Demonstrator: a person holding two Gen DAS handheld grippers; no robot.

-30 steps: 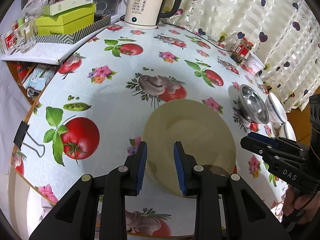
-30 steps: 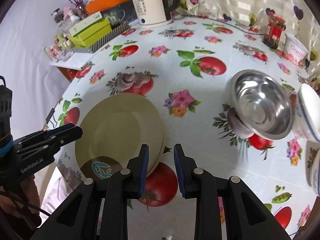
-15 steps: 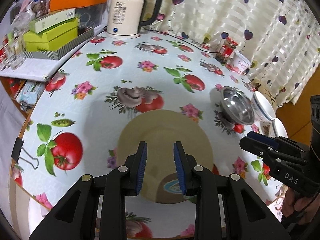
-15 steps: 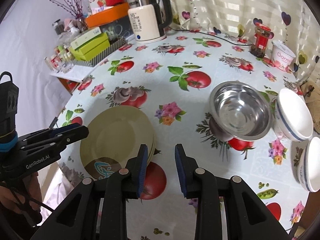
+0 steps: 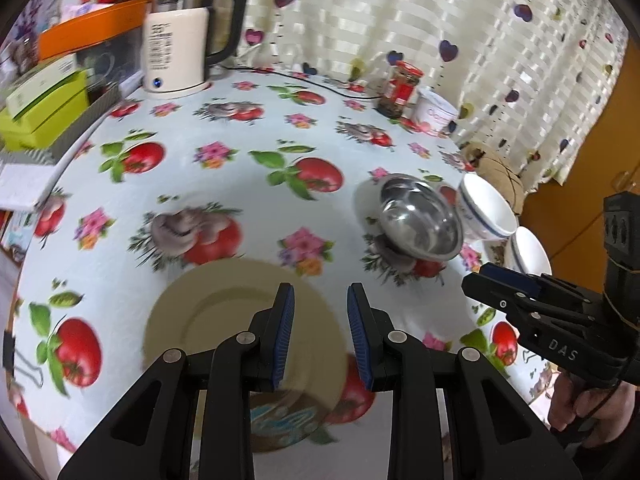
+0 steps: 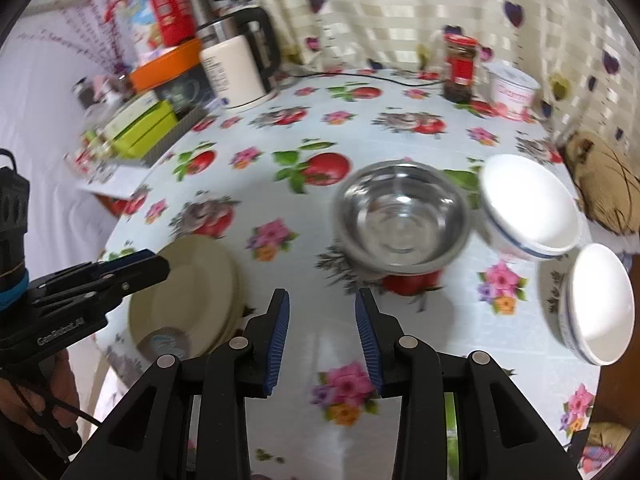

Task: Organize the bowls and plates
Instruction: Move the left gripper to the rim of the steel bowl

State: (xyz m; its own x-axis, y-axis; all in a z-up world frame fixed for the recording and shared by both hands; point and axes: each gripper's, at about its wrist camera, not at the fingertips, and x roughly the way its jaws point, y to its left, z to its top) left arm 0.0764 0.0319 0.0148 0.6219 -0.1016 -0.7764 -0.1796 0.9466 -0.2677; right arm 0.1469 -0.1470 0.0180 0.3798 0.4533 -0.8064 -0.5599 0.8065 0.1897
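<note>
— Where do the plates (image 6: 188,280) sit?
— Stacked at the table's (image 6: 400,360) near left edge. The metal bowl (image 6: 402,216) stands to their right, then two bowls (image 6: 528,208) beside it.
— And behind?
— The kettle (image 6: 236,72) at the far left, the jar (image 6: 460,68) and tub (image 6: 512,90) far right.

Left gripper (image 5: 321,334) slightly parted, empty – right gripper (image 6: 322,338) angled down, jaws just been opening, nothing between.

light: bright, even | blur: motion smear | edges: fisheye warp, dark corners
</note>
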